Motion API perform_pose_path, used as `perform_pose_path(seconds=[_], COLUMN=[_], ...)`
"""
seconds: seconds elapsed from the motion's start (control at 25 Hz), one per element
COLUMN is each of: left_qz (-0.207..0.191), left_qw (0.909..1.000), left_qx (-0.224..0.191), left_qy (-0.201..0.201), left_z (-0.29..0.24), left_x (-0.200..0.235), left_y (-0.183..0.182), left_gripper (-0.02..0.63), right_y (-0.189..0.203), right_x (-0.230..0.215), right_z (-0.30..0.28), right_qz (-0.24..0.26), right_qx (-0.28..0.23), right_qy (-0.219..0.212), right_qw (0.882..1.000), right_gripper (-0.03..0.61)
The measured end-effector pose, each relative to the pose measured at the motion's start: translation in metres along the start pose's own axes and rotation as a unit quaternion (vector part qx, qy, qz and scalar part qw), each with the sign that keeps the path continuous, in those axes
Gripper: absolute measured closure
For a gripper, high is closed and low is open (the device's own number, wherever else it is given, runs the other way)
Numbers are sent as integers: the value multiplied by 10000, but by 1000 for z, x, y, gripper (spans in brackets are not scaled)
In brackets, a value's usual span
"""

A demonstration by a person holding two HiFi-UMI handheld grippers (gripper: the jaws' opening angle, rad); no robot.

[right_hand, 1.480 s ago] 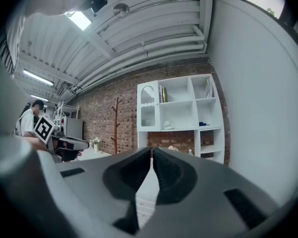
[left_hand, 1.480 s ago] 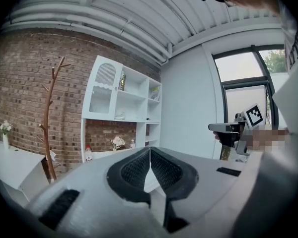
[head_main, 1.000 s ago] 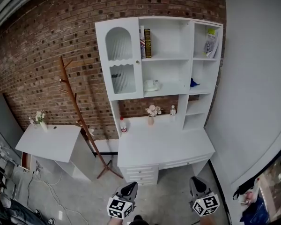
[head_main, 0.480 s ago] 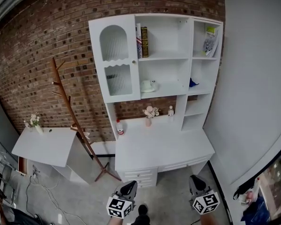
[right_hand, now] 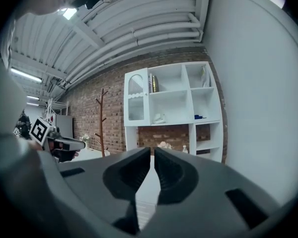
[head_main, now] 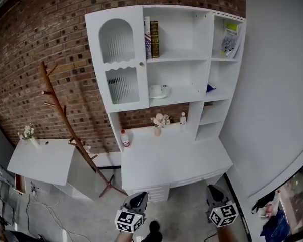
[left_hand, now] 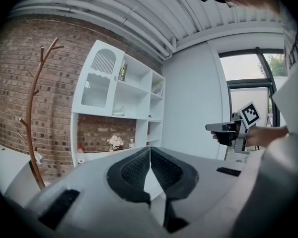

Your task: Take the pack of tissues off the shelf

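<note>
Held level, left gripper (left_hand: 150,150) is closed empty; right gripper (right_hand: 153,150) seemingly closed too.

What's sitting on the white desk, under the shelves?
A red-capped bottle, a vase of flowers and a small bottle, all at the back. What's in the drawers is hidden.

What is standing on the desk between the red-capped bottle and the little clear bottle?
A small vase of pale flowers stands between the red-capped bottle and the little clear bottle at the back of the white desk. The head view shows it.
</note>
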State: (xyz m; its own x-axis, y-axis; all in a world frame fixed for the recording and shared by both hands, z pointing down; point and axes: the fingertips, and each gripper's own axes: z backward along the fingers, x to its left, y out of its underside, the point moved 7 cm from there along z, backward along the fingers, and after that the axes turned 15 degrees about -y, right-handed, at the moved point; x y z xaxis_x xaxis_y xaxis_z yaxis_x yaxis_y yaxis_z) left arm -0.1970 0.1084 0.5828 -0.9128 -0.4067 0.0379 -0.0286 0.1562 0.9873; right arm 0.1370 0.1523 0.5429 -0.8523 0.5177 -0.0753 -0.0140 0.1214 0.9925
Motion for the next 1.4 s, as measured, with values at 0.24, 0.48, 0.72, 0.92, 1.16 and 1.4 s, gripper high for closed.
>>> perform_pose_path(seconds=[0.24, 0.48, 0.72, 0.92, 1.16, 1.4], left_qz=[77, 70, 61, 6, -35, -25], left_qw=[9999, 9999, 9997, 9991, 9983, 9974], left_qx=[92, 80, 93, 160, 165, 216], left_qy=[42, 88, 235, 398, 565, 683], left_z=[-40, -81, -120, -146, -169, -185], left_x=[25, 57, 82, 103, 117, 119], left_y=[1, -13, -21, -23, -29, -28], left_gripper=[588, 588, 588, 588, 588, 588], right_y=[0, -13, -20, -28, -32, -29], right_x=[-12, -24, -36, -38, -37, -44], right_z=[-45, -92, -126, -151, -169, -176], right_qz=[-22, 44, 72, 170, 245, 193], right_qx=[92, 75, 31, 14, 1, 40], right_qy=[-9, 3, 131, 218, 279, 390], right_qw=[10000, 10000, 9999, 9996, 9993, 9990], right_gripper=[543, 543, 543, 543, 543, 543])
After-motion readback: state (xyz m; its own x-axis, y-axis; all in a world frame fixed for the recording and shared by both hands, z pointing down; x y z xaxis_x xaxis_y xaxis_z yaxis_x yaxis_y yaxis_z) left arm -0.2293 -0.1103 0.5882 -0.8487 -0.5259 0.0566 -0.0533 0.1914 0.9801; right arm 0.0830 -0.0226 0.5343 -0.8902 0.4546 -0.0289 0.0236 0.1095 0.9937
